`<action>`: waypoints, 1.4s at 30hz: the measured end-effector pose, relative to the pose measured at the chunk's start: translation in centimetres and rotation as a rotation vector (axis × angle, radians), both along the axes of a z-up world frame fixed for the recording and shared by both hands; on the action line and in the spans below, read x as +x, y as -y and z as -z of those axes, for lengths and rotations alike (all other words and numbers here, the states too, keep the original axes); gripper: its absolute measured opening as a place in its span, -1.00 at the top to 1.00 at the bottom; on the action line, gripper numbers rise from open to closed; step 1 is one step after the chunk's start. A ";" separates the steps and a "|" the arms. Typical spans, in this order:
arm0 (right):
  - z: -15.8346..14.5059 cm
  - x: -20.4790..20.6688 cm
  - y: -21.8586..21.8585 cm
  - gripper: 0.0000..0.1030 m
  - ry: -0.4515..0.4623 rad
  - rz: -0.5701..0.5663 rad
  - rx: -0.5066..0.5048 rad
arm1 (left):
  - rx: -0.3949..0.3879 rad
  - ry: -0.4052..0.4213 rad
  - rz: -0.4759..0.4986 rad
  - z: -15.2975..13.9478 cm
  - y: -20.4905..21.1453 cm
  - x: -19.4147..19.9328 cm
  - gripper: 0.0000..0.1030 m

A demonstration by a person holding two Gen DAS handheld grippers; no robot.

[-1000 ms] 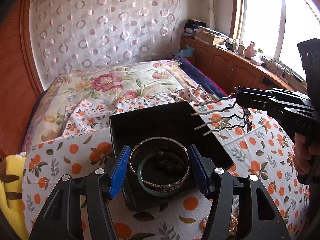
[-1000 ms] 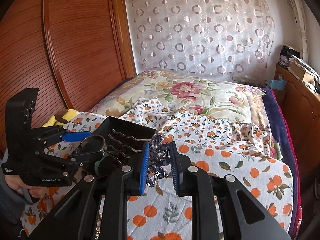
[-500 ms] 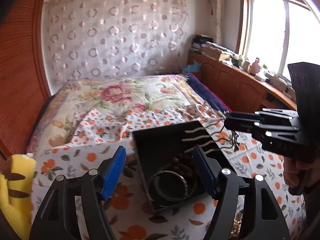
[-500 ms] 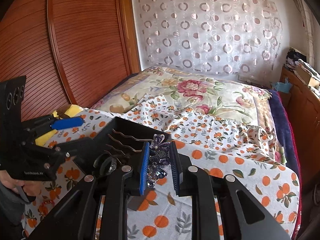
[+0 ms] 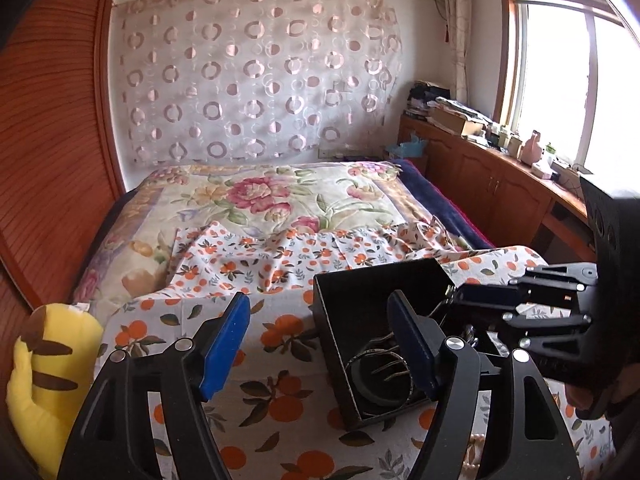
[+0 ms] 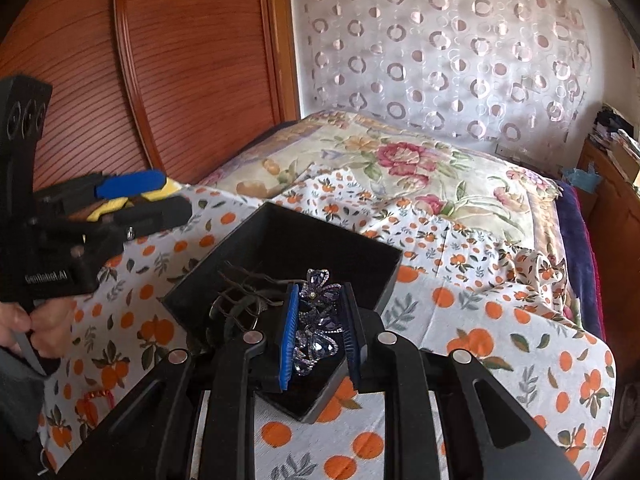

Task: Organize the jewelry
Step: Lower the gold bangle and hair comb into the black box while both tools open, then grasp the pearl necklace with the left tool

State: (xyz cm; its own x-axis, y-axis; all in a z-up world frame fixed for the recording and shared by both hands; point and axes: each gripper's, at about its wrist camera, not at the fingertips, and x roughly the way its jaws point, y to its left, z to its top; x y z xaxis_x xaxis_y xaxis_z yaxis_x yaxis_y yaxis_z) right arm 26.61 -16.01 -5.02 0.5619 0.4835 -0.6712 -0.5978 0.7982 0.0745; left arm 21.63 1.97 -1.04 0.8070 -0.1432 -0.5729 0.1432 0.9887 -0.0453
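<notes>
A black open box [image 5: 376, 280] [image 6: 304, 240] sits on the orange-print cloth on the bed. Bangles [image 5: 380, 380] lie inside it. My right gripper [image 6: 320, 332] is shut on a purple jewelled hair comb [image 6: 318, 320] and holds it low over the box, with the metal prongs [image 6: 240, 292] reaching in over the bangles. In the left wrist view the right gripper [image 5: 456, 300] enters the box from the right. My left gripper [image 5: 324, 344] is open and empty, above the cloth just left of the box.
A yellow plush toy [image 5: 48, 364] lies at the left bed edge. A small red item [image 6: 96, 396] lies on the cloth near the front. A wooden wardrobe [image 6: 160, 60] stands left, a wooden cabinet [image 5: 500, 188] with clutter under the window at right.
My left gripper has let go of the bangles, which now lie in the box, and pulled back to the left. My right gripper has lowered the hair comb into the box.
</notes>
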 end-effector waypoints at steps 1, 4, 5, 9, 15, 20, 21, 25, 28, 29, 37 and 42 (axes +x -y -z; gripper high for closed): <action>0.0 -0.2 0.0 0.54 0.002 0.003 -0.007 | 0.001 0.001 0.001 0.0 0.1 -0.1 -0.33; -0.3 -0.9 0.4 0.50 0.013 0.017 -0.012 | 0.003 0.001 0.002 -0.1 0.3 -0.2 -0.33; -0.5 -1.0 0.6 0.50 0.016 0.021 -0.011 | 0.003 0.001 0.004 -0.2 0.3 -0.3 -0.33; -1.3 -3.0 2.1 0.50 0.034 0.040 0.001 | 0.010 0.000 0.015 -0.7 0.8 -0.8 -0.33; -1.3 -6.6 3.8 0.50 0.041 0.050 0.003 | 0.017 0.002 0.039 -1.5 1.6 -2.8 -0.33; -0.2 -9.4 4.8 0.50 0.025 0.052 0.000 | 0.023 -0.014 0.057 -1.2 1.8 -5.5 -0.33; 0.0 -9.9 4.8 0.50 0.022 0.052 0.001 | 0.025 -0.016 0.057 -1.1 1.7 -5.9 -0.33; 1.2 -11.7 5.0 0.50 -0.002 0.049 -0.007 | 0.020 -0.048 0.060 0.0 1.4 -8.2 -0.33; 2.0 -13.0 5.0 0.50 -0.012 0.043 -0.017 | 0.022 -0.070 0.060 1.2 1.2 -9.6 -0.33; 2.2 -13.2 5.0 0.50 -0.018 0.041 -0.018 | 0.024 -0.078 0.060 1.5 1.3 -10.1 -0.33; 3.8 -15.7 6.1 0.50 -0.053 0.063 -0.004 | 0.023 -0.156 0.086 4.9 1.4 -12.8 -0.33; 4.3 -17.1 6.6 0.50 -0.059 0.077 0.005 | 0.013 -0.204 0.119 6.6 2.0 -13.6 -0.15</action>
State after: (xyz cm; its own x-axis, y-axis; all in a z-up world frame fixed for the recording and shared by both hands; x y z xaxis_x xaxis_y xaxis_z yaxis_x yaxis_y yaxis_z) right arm 9.47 -22.64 -9.32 0.5569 0.4439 -0.7020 -0.5296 0.8409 0.1116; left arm 8.06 0.01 -7.65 0.6524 -0.2219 -0.7246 0.2478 0.9661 -0.0727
